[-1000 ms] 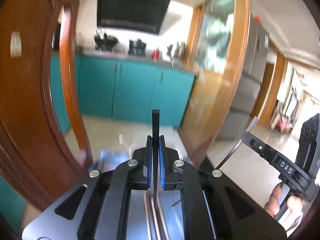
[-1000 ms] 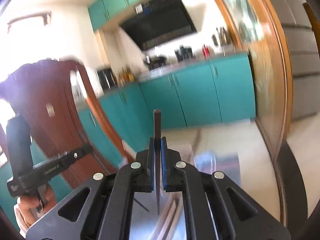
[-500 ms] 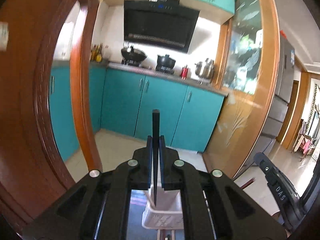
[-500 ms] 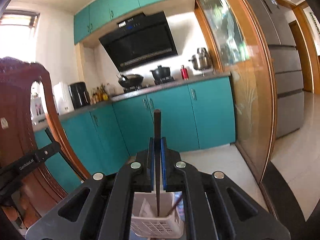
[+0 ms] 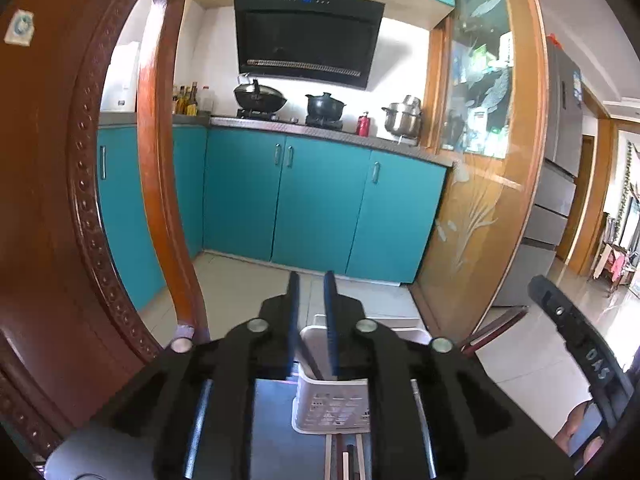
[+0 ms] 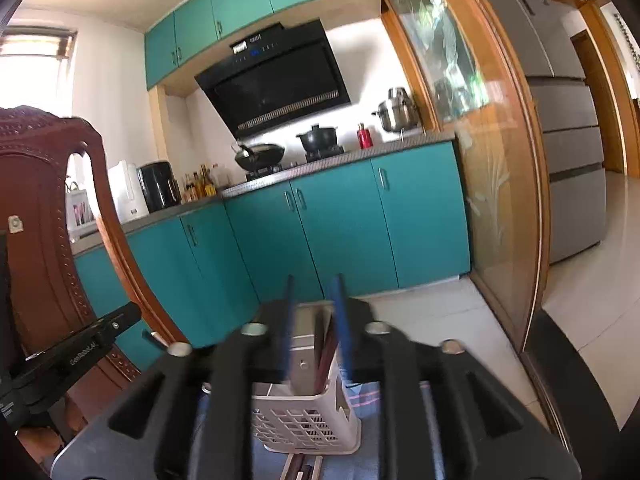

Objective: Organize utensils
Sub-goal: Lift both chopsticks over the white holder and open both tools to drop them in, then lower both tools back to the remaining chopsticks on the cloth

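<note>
Here the chopsticks [image 6: 323, 350] stand in the white basket [image 6: 308, 420] on the worktop [image 5: 272, 420]. Both claws, left [image 5: 311, 322] and right [image 6: 314, 328], hover apart above it, empty. Release step judged complete; next, fetch remaining utensils [image 5: 348, 458] lying before the basket.

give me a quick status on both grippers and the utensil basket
Left gripper open, empty. Right gripper open, empty. Both above white basket; dark chopsticks standing inside. More chopsticks lying below basket. Nothing blocking.
</note>
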### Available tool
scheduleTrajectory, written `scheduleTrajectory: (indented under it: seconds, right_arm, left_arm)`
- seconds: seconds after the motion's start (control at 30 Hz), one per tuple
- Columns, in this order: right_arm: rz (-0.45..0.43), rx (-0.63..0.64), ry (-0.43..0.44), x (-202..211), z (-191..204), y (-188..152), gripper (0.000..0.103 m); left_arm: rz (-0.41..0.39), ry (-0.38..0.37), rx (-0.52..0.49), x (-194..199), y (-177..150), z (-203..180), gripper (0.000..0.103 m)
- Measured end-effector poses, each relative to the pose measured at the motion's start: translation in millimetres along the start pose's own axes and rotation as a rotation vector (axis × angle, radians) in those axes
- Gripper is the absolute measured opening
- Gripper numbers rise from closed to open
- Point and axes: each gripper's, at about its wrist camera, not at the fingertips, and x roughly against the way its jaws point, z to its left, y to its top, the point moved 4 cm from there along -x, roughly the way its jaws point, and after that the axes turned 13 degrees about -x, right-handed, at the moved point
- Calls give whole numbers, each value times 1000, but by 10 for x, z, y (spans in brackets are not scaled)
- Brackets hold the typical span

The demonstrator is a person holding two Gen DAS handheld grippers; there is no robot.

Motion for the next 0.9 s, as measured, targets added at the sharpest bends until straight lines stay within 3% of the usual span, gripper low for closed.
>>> scheduleTrajectory:
  seconds: [0.1, 0.2, 0.27, 0.33, 0.4, 0.53, 0.6, 0.7, 0.8, 0.9]
  right_arm:
    - [-57, -7, 19, 302, -16, 34, 35]
    - [-153, -23, 2, 689, -136, -35, 35]
    - [-189, -40, -28, 866, -289, -177, 35]
    - [-152, -31, -57, 848, -389, -355, 35]
    - [19, 29, -80, 563, -461, -664, 35]
    - [486, 28, -89, -185, -602, -1361, 35]
    - [623, 16, -123, -396, -659, -1635, 35]
    - [707, 39, -146, -577, -616, -1824, 35]
    - [741, 101, -159, -739, -511, -1952, 35]
    - [788, 158, -196, -967, -474, -2083, 35]
  left_arm:
    - [-48, -5, -20, 248, -44, 2, 28]
    - [-88, 17, -13, 511, -207, 72, 29]
    - [-73, 7, 30, 582, -418, 159, 29]
    - [-38, -25, 70, 543, -659, 224, 29]
    - [17, -90, 87, 381, -929, 239, 29]
    - [299, -228, 120, -142, -1564, 143, 29]
    - [422, -245, 76, -315, -1767, 36, 29]
    - [464, -200, 5, -377, -1855, -36, 30]
    - [486, -218, -10, -380, -1891, -85, 38]
    - [499, -223, -44, -386, -1921, -166, 39]
